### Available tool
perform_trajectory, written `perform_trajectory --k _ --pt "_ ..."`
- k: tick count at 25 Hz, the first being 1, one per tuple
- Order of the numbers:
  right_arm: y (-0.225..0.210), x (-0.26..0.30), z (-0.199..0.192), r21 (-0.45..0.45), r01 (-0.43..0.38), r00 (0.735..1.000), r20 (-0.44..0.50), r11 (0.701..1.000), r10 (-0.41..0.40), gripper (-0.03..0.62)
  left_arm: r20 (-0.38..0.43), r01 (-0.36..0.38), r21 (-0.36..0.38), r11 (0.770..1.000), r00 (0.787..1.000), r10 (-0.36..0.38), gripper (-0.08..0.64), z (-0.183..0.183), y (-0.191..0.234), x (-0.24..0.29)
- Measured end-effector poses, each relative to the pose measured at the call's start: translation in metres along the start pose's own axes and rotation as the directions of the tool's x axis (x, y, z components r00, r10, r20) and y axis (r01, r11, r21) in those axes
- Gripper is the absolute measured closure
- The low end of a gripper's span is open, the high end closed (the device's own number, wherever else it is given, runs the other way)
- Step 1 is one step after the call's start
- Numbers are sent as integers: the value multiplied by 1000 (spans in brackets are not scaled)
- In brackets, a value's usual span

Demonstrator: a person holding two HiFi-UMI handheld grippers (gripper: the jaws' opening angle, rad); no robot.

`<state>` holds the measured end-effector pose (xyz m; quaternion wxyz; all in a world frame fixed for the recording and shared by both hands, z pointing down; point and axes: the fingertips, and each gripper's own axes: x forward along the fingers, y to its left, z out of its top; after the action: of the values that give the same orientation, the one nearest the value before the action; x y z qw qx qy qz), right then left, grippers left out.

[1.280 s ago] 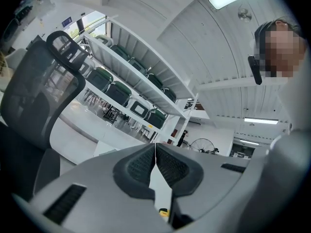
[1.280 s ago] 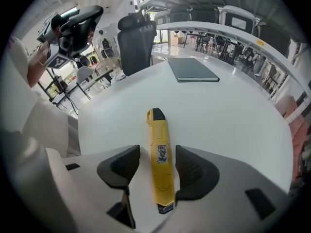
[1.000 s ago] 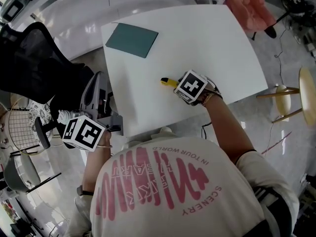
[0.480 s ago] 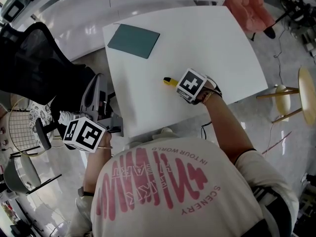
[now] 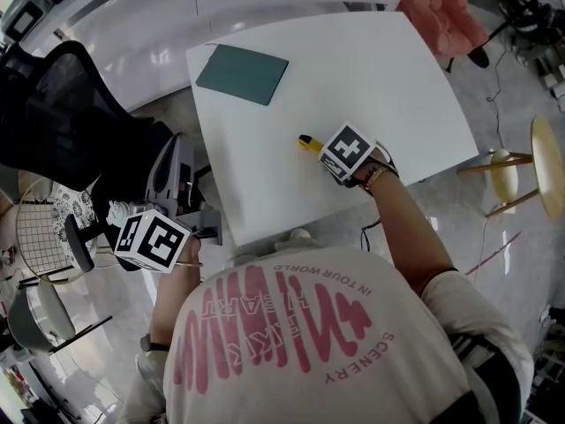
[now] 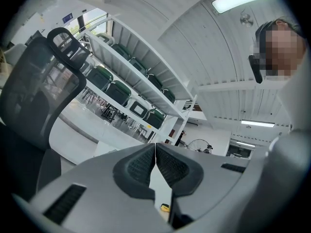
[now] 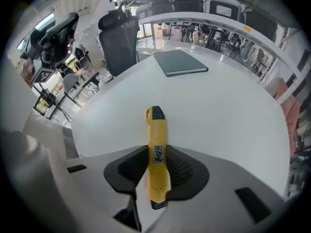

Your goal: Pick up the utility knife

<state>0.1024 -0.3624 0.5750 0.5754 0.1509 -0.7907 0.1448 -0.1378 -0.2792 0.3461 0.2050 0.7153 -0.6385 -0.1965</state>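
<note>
Compared with a second earlier, little is changed in the head view: the right claw (image 7: 156, 168) is kept at the same spot near the front edge of the desk (image 5: 371, 60), its marker cube turned slightly, and the yellow tip of the utility knife (image 7: 156, 149) is seen protruding from beneath it as before. The left claw (image 6: 155, 155) is held off the desk's left side, much where it was.

The right claw is clamped on the utility knife: the two dark, ribbed pads are pressed against the sides of the handle at about its middle, while the knife is laid flat on the desk, pointing away from the claw. The knife is a slim, straight bar of smooth yellow plastic with black caps at both ends and a small printed label on its upper face. The left claw is closed on nothing, its finely ridged black pads meeting at their tips.

The desk is a smooth, glossy white slab with rounded corners. At its far left corner a thin, flat, rectangular teal notebook (image 5: 242, 73) with a matte cover is laid. Beside the desk a black mesh-backed office chair (image 5: 53, 104) is stood.
</note>
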Motion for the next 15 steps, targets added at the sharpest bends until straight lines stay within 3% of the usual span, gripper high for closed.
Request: perform_trajectory --k 9,15 --pt "-13 -10 8 170 58 990 116 984 -78 463 -26 -9 17 1000 1000 9 535 3 3 -2" --pt "-10 -27 24 260 130 956 225 957 -191 463 -60 -20 16 1000 998 21 535 6 15 -11"
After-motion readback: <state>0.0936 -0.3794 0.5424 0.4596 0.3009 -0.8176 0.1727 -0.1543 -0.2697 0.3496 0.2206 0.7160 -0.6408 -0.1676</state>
